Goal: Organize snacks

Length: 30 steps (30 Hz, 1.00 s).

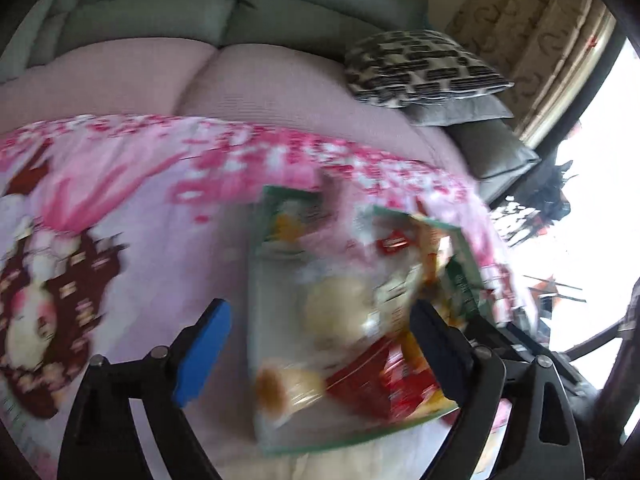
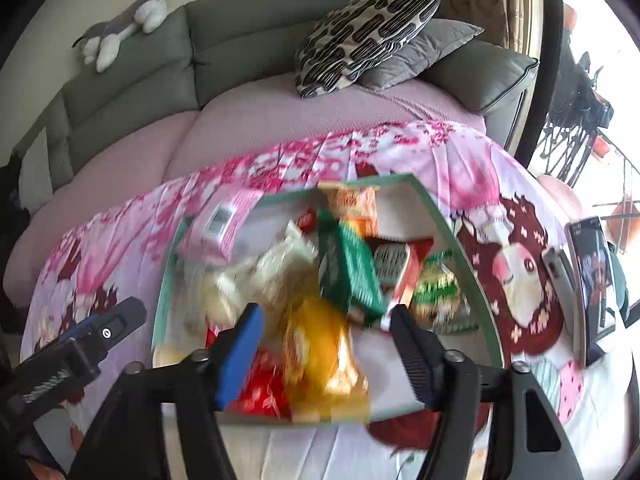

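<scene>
Both tongs, left tongs (image 1: 320,356) and right tongs (image 2: 326,354), hang spread wide and empty above a green-rimmed tray (image 2: 448,220) of snacks. Behind stretches a grey-green sofa (image 2: 248,40) with a pink seat cover; a pink floral cloth (image 2: 472,160) drapes the surface carrying the tray. Inside the tray lie a pink packet (image 2: 218,226), a yellow packet (image 2: 324,356), a green box (image 2: 352,276) and a red packet (image 2: 262,390), all blurred. A phone (image 2: 596,280) stands just right of the tray.
</scene>
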{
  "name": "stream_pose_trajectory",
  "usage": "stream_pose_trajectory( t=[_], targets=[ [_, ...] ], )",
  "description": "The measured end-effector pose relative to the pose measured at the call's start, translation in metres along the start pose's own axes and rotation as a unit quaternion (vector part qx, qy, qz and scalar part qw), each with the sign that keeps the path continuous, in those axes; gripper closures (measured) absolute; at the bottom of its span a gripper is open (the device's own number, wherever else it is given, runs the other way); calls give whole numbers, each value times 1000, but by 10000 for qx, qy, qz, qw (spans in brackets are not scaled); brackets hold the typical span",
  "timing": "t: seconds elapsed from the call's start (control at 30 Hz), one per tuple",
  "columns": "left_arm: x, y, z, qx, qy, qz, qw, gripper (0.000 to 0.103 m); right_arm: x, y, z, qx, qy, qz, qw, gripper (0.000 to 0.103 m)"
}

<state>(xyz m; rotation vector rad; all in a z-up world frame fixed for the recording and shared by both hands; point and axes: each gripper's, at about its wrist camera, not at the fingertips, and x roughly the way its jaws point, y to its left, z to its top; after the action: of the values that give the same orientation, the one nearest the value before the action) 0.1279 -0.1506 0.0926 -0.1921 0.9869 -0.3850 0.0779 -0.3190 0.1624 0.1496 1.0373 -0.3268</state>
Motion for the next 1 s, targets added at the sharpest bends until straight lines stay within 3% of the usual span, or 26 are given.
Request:
stream_pose_trajectory(
  t=[0.1, 0.2, 0.33, 0.53, 0.67, 0.8, 1.0],
  targets=[
    [-5, 14, -18, 86, 23, 785, 9969, 5, -3, 7, -21, -123, 132, 75, 9998, 16],
    [-11, 29, -40, 198, 61, 1287, 9915, 5, 0, 14, -40, -229, 280, 81, 9993, 14],
    [-17, 47, -67, 200, 187, 1534, 9878, 5, 6, 19, -65, -293, 468, 95, 9984, 0],
    [-20, 60, -91, 438, 398, 2324, 9708, 5, 7, 26, -83, -371, 556, 44, 9978, 0],
    [-29, 66, -98, 312, 309, 2321, 9717, 5, 5, 29, -85, -397, 537, 55, 9977, 0],
    [-31, 64, -98, 390, 280, 2577, 9650, 5, 3, 32, -86, -435, 535, 64, 9976, 0],
    [-33, 65, -98, 314, 288, 2513, 9670, 5, 1, 35, -85, -475, 524, 80, 9975, 0]
  ],
)
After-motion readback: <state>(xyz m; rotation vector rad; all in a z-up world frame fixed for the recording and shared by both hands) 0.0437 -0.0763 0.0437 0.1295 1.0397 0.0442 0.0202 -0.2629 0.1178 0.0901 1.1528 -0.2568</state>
